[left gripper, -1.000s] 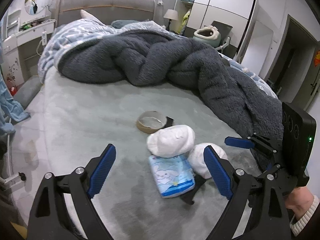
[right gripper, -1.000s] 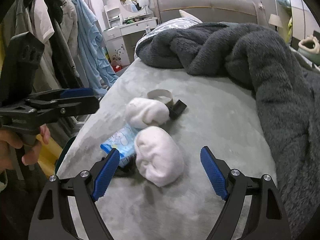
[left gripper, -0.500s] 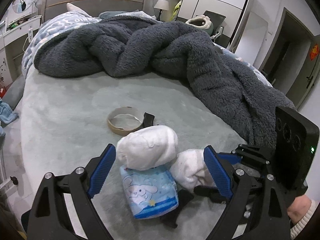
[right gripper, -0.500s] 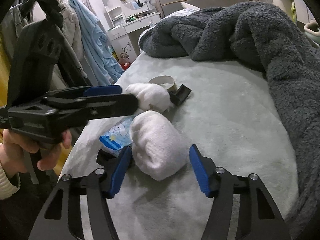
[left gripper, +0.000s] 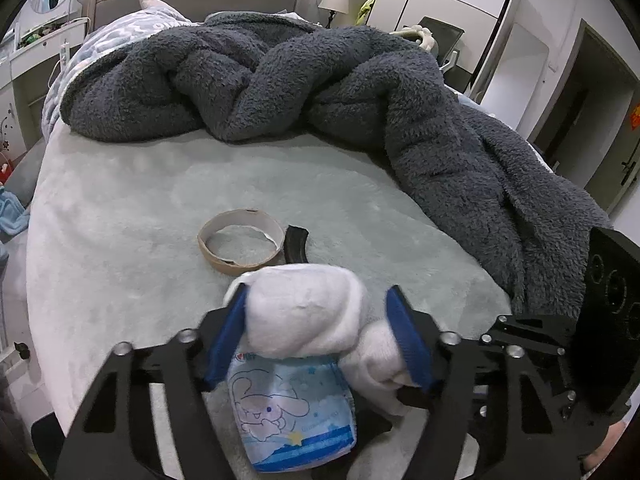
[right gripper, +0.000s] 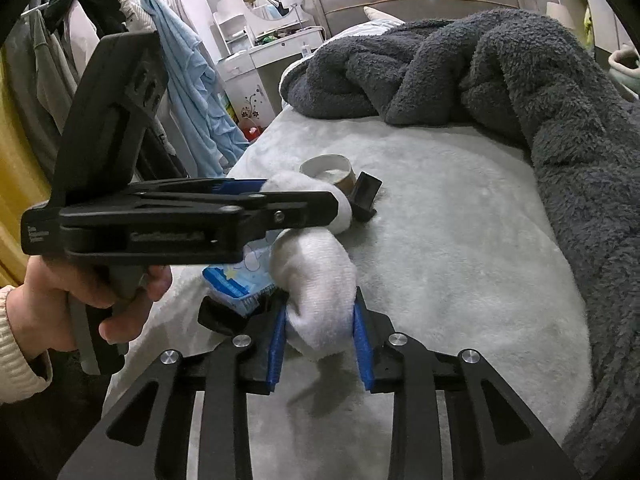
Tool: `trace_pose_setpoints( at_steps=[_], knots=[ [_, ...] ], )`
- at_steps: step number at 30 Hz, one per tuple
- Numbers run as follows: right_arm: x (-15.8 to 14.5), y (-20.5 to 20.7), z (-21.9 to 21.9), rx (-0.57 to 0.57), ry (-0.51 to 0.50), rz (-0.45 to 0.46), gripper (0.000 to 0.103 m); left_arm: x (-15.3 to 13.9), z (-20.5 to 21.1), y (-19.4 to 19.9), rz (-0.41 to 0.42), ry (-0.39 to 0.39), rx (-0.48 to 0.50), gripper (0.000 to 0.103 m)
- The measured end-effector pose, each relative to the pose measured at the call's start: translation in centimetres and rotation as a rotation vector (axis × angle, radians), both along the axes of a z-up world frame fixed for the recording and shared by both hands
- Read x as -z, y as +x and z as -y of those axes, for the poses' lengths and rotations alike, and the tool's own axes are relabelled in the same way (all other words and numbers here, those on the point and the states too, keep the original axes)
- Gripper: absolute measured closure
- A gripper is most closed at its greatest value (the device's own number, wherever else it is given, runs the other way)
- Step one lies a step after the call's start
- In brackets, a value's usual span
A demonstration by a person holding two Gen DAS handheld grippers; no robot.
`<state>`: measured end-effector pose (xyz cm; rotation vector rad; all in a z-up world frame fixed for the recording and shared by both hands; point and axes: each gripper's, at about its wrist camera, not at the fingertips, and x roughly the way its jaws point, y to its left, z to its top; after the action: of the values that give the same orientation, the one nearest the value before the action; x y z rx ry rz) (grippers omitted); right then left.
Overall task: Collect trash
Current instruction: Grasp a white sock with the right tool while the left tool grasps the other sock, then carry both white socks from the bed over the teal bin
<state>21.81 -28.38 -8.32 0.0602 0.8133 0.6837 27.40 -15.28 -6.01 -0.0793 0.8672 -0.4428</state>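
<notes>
The left tool (left gripper: 316,332) has just been closing its 2 blue pads on a soft white wad (left gripper: 304,320), which lies on a blue cartoon-printed tissue pack (left gripper: 288,412). A second white wad (left gripper: 380,356) sits just beside it. Beyond lie a brown cardboard tape ring (left gripper: 240,242) and a rumpled dark grey fleece blanket (left gripper: 320,88) on the pale green bed (left gripper: 120,220).

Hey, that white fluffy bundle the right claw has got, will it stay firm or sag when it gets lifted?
The white fluffy bundle probably sags: it already pinches in between the right claw pads. It looks soft and likely light. Its far end overlaps the blue cartoon packet, which might get dragged.
</notes>
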Motion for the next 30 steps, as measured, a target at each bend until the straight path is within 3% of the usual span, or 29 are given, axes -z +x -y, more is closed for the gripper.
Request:
trace_pose_setpoints(
  at_steps=[8, 16, 30],
  knots=[
    [-0.7, 0.0, 0.8, 0.030, 0.003, 0.010, 0.074, -0.5, -0.1, -0.6, 0.026, 0.034, -0.002, 0.059],
    [-2.0, -0.5, 1.0, 0.057, 0.004, 0.025, 0.074, -2.7, -0.9, -2.0, 0.078, 0.023, -0.013, 0.060],
    [-5.1, -1.1, 0.2, 0.090, 0.018, 0.071, 0.073, -5.0, -4.3, -4.8, 0.077, 0.027, -0.084, 0.060]
  ],
)
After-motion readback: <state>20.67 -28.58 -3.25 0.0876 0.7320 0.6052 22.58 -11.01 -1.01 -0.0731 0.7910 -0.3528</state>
